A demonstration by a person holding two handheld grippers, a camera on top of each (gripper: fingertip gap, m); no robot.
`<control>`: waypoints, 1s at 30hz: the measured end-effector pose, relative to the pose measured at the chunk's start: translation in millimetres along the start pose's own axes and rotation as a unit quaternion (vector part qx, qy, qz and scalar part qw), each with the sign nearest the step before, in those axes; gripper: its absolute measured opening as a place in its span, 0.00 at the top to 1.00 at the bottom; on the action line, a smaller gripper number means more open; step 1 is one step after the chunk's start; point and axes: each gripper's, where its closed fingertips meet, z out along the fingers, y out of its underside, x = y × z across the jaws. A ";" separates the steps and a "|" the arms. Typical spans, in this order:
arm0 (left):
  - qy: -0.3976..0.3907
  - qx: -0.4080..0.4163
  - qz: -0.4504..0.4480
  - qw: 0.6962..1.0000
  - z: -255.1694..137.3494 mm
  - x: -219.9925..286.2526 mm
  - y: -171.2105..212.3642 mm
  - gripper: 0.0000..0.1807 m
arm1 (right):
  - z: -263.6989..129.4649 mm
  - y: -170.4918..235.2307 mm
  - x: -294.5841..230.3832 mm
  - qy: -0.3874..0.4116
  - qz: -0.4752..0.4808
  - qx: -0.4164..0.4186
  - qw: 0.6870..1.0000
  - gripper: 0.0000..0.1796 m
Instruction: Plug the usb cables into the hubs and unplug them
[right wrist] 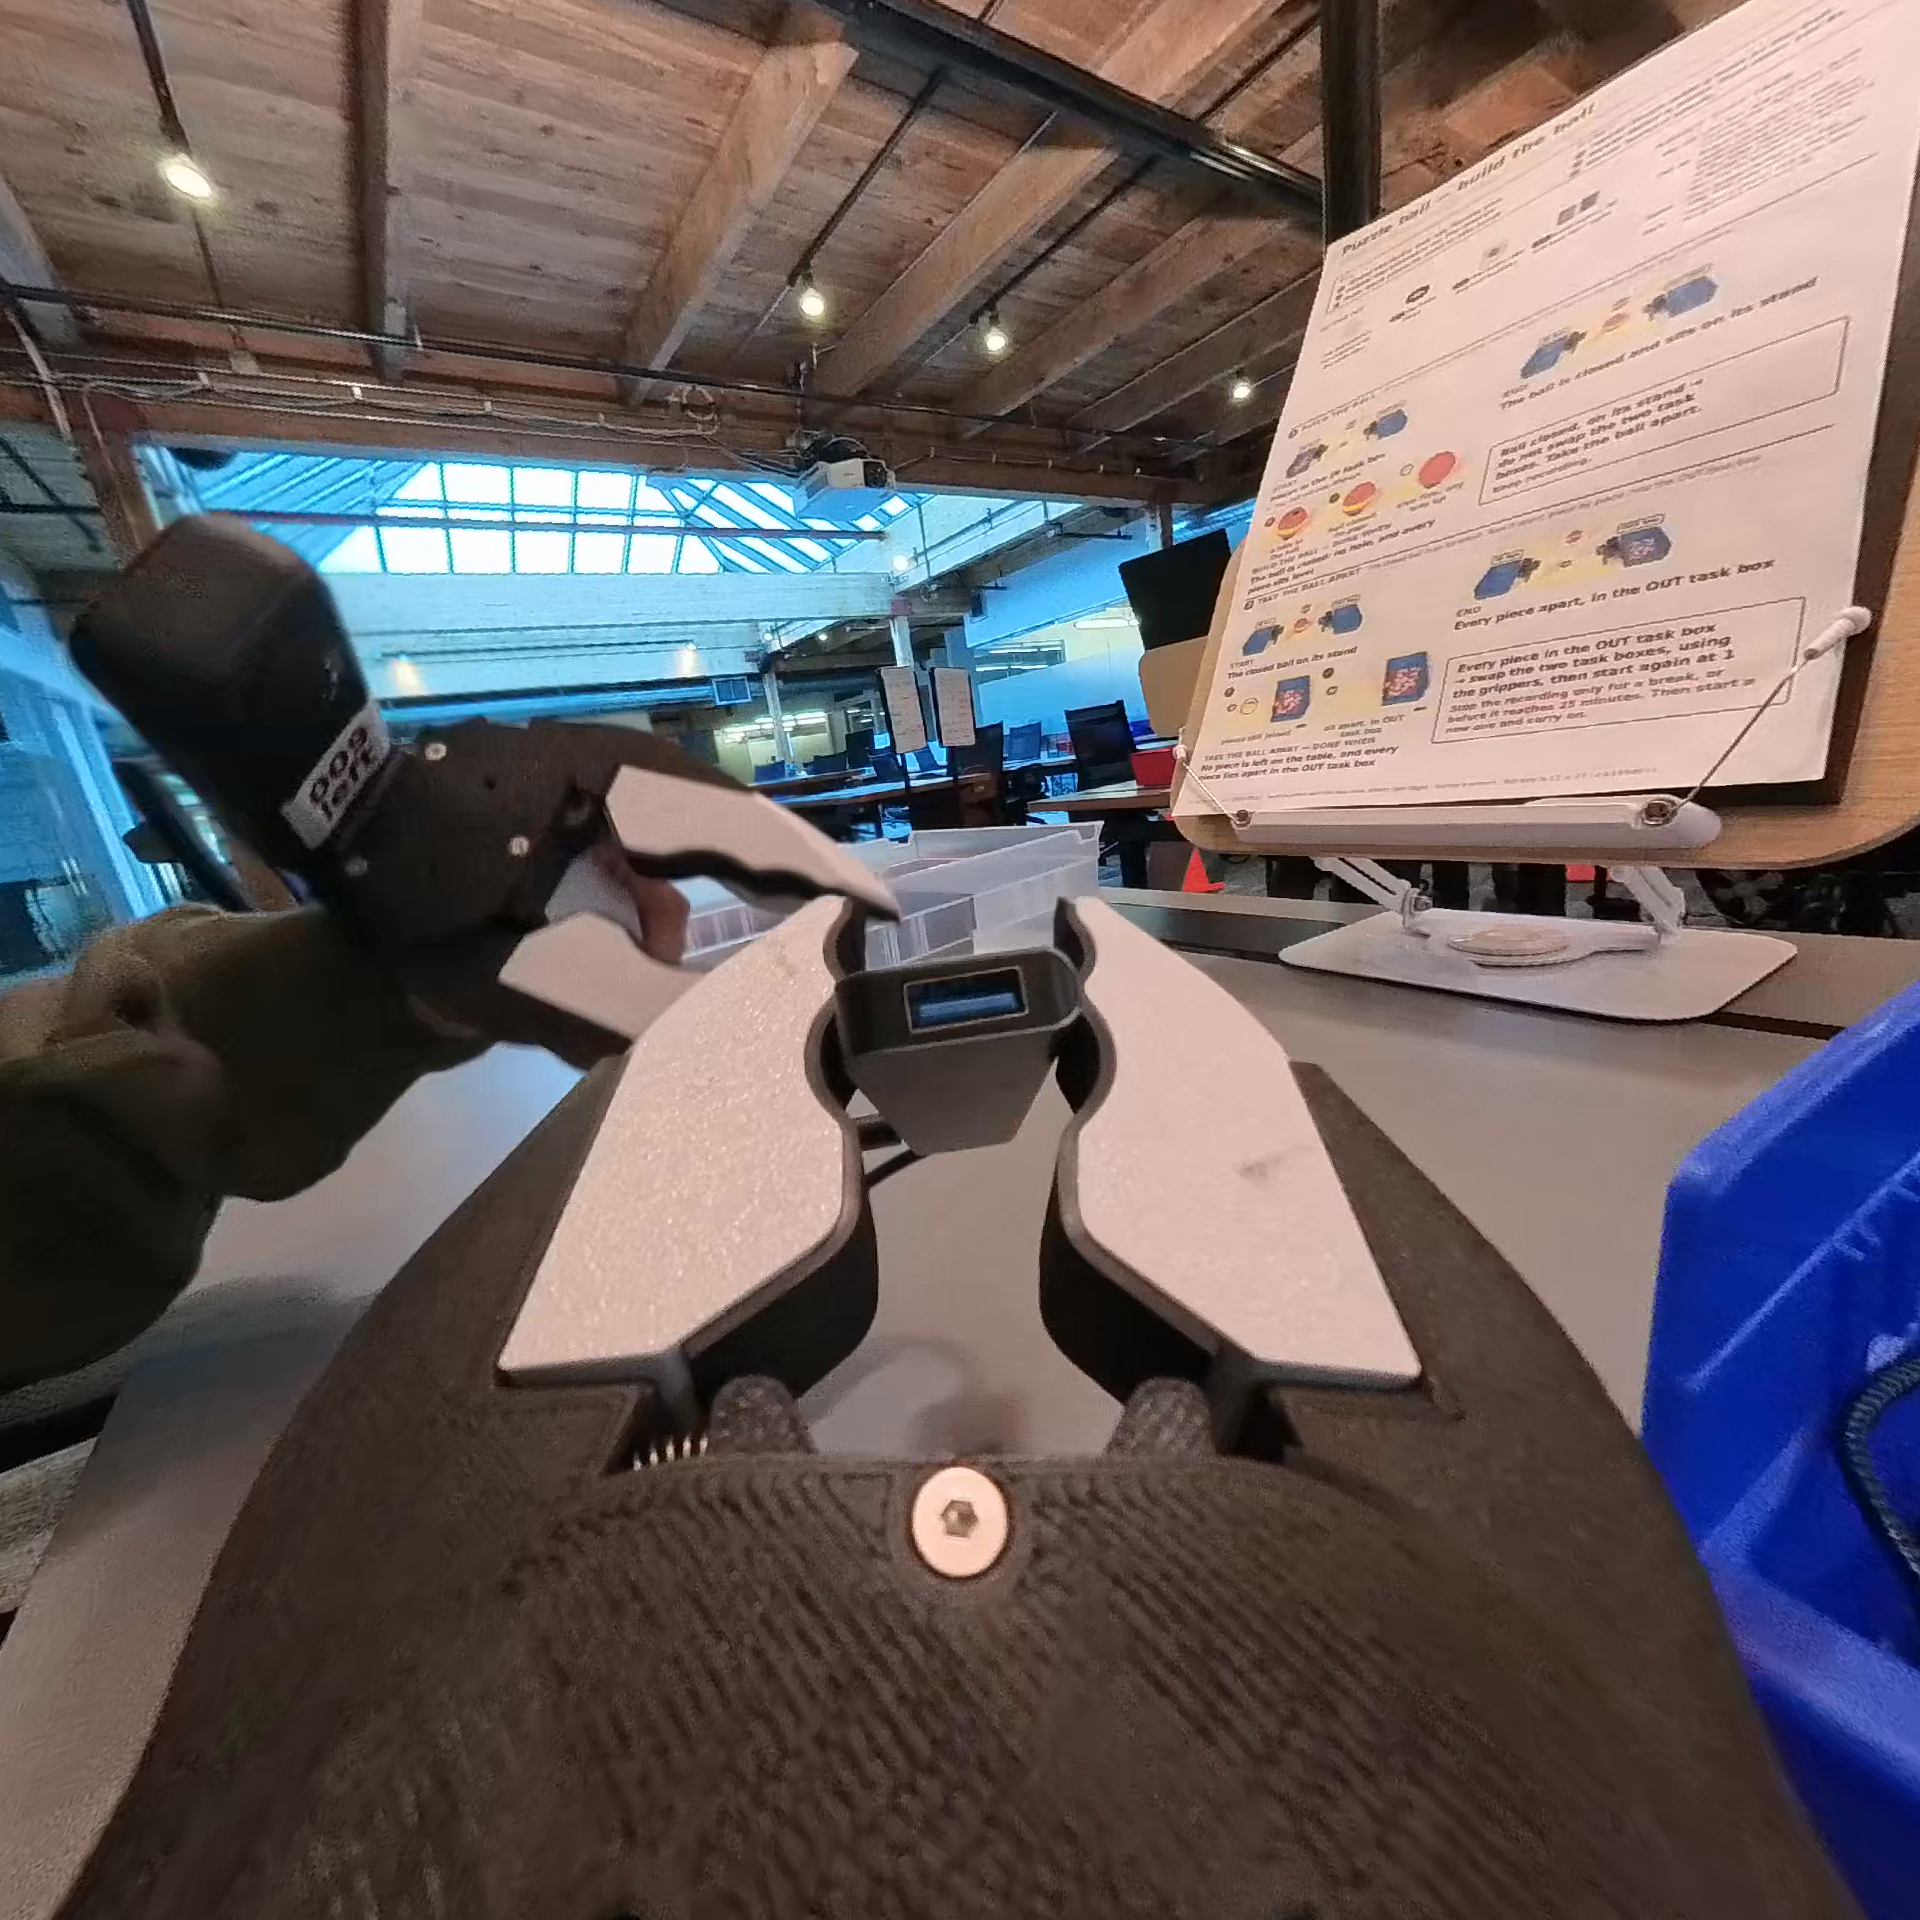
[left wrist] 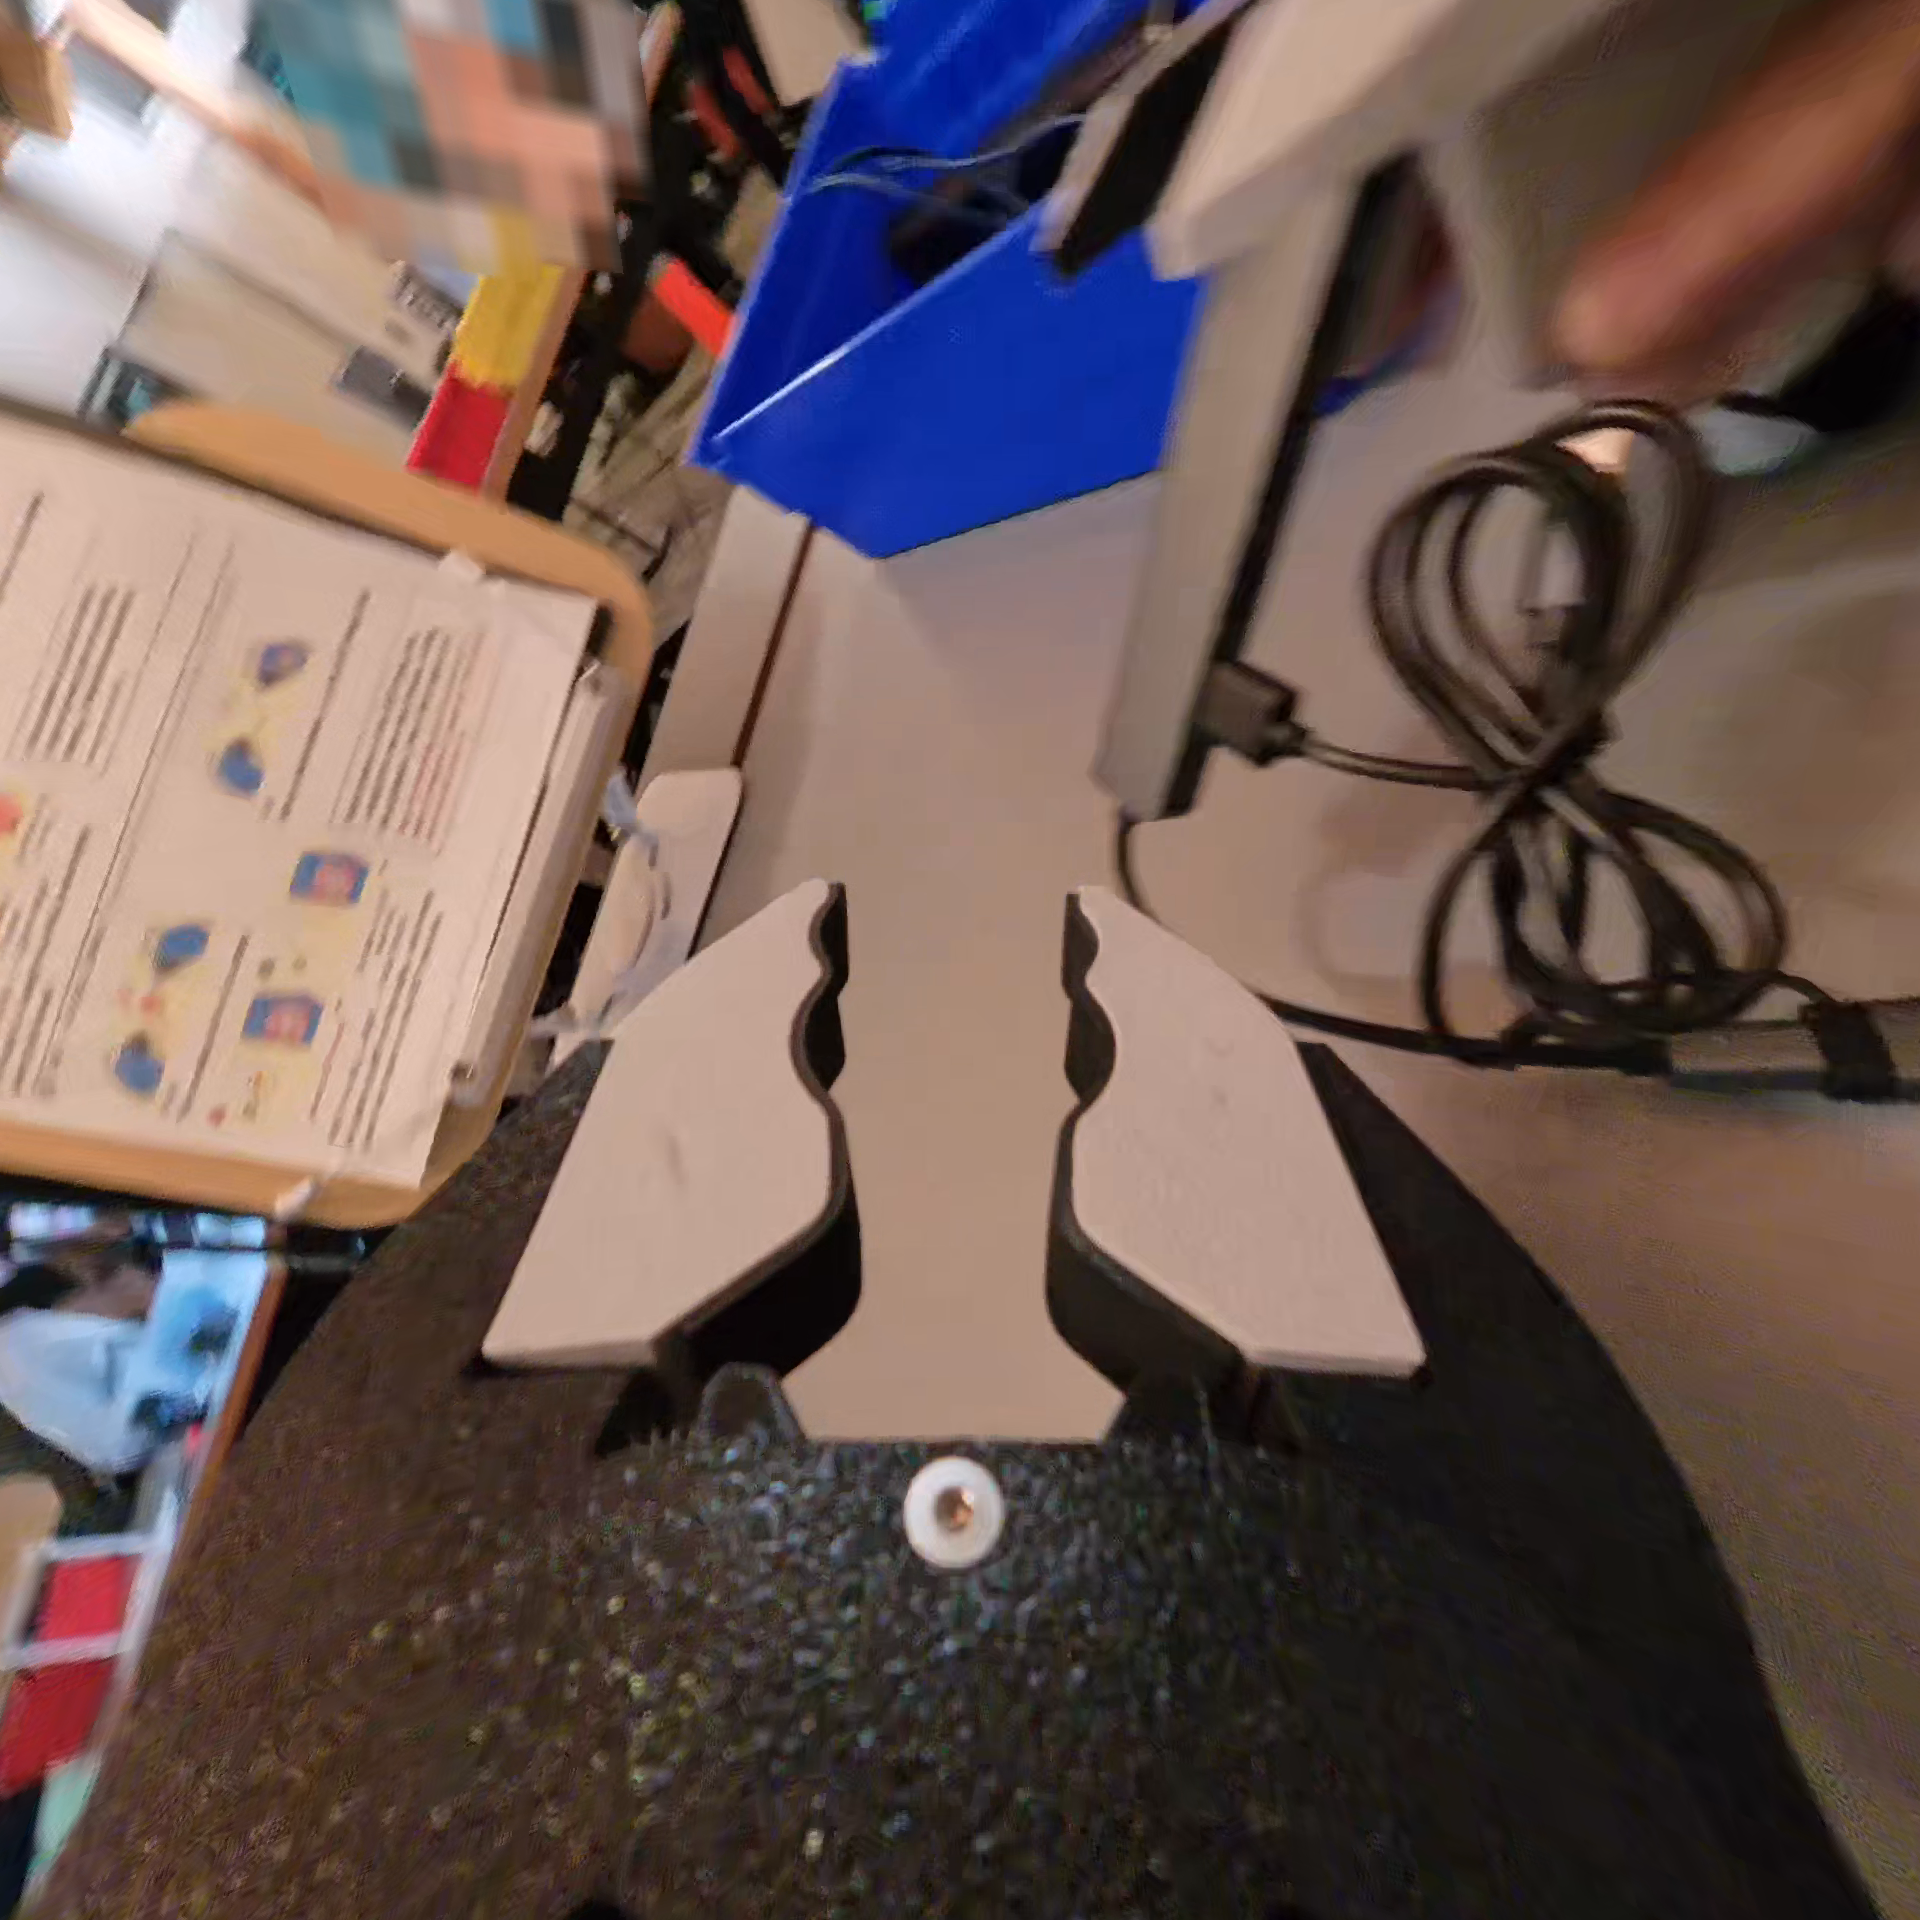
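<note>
My right gripper [right wrist: 961, 935] is shut on a dark grey USB hub [right wrist: 956, 1049], held above the table with its blue end port facing the camera. In the left wrist view the hub [left wrist: 1226, 499] is a long grey bar hanging from the right gripper [left wrist: 1195, 239]. A black USB plug [left wrist: 1247, 712] sits in its lower side. The plug's cable runs to a coiled black bundle [left wrist: 1558, 779] on the table. My left gripper [left wrist: 956, 935] is open and empty over the grey table, left of the hub. It also shows in the right wrist view [right wrist: 727, 935].
A blue bin [left wrist: 966, 395] stands behind the hub and also shows in the right wrist view [right wrist: 1787, 1351]. An instruction sheet on a wooden stand [left wrist: 260, 779] is on the left. A clear plastic bin [right wrist: 987, 862] is farther back. Another black connector [left wrist: 1849, 1060] lies at the right. The gap from one gripper's tips to the other's is roughly 9 cm.
</note>
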 end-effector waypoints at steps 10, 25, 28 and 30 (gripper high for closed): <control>0.013 -0.043 0.123 0.991 41.9 45.6 1.1 0.90 | 1.2 1.0 -4.1 -0.007 -0.003 -0.001 1.000 0.80; -0.195 -0.046 0.389 0.899 -7.1 -24.8 -24.6 0.94 | 7.5 15.9 -26.5 -0.063 -0.057 -0.058 0.995 0.70; -0.211 -0.045 0.411 0.886 -10.6 -27.9 -27.2 0.94 | 7.8 17.6 -26.3 -0.063 -0.054 -0.066 0.994 0.69; -0.214 -0.044 0.416 0.883 -11.0 -27.9 -26.5 0.95 | 7.4 16.7 -25.3 -0.060 -0.052 -0.063 0.995 0.69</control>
